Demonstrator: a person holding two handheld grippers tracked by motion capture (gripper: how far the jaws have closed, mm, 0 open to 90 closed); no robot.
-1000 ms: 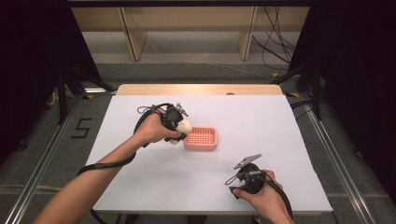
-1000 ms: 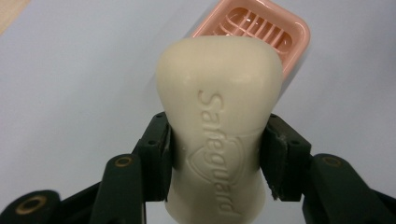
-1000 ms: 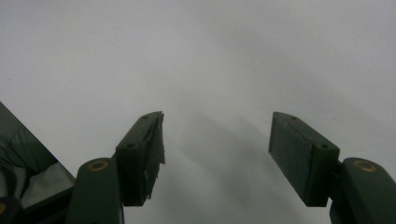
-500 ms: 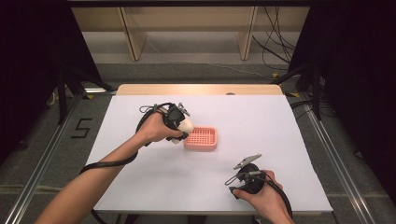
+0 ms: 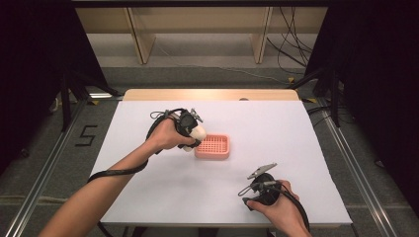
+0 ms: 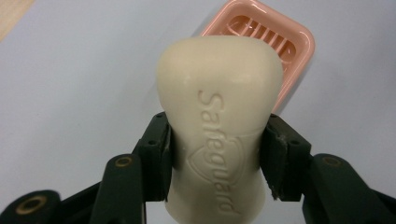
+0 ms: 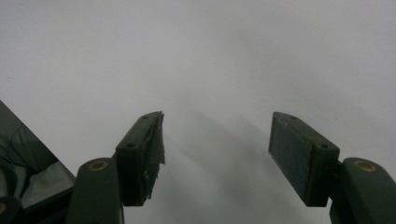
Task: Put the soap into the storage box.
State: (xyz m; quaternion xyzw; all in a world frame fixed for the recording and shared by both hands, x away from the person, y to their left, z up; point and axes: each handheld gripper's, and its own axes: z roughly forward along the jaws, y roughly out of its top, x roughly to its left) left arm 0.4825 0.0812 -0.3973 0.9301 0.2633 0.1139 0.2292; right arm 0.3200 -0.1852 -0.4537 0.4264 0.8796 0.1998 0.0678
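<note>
On the white table (image 5: 148,197), the left gripper (image 6: 215,140) is clenched on a cream bar of soap (image 6: 219,112); its black pads (image 6: 159,154) press the bar's narrow waist from both sides. In the high view the left gripper (image 5: 193,137) holds the soap (image 5: 196,134) just at the 9 o'clock edge of the pink soap dish (image 5: 213,146), which sits near the table's middle. Whether the bar touches the dish rim cannot be told from above.

The left gripper view shows what the high view cannot: the word "Safeguard" moulded along the bar, the bar's flared top, and the slotted dish (image 6: 285,42) lying beyond the soap at about 1 o'clock, partly hidden behind it. Nothing lies between the bar and the dish.

The right gripper (image 5: 257,190) rests in the person's hand toward 5 o'clock from the dish, well apart from it, near the table's front edge. In the right gripper view, the right gripper (image 7: 217,149) stands released, jaws apart with bare table between them; one pad (image 7: 156,144) looks frayed along its edge, a detail too small to see from above. The high view alone shows the wooden strip (image 5: 212,95) at the table's far edge and cables (image 5: 291,54) on the floor beyond.
</note>
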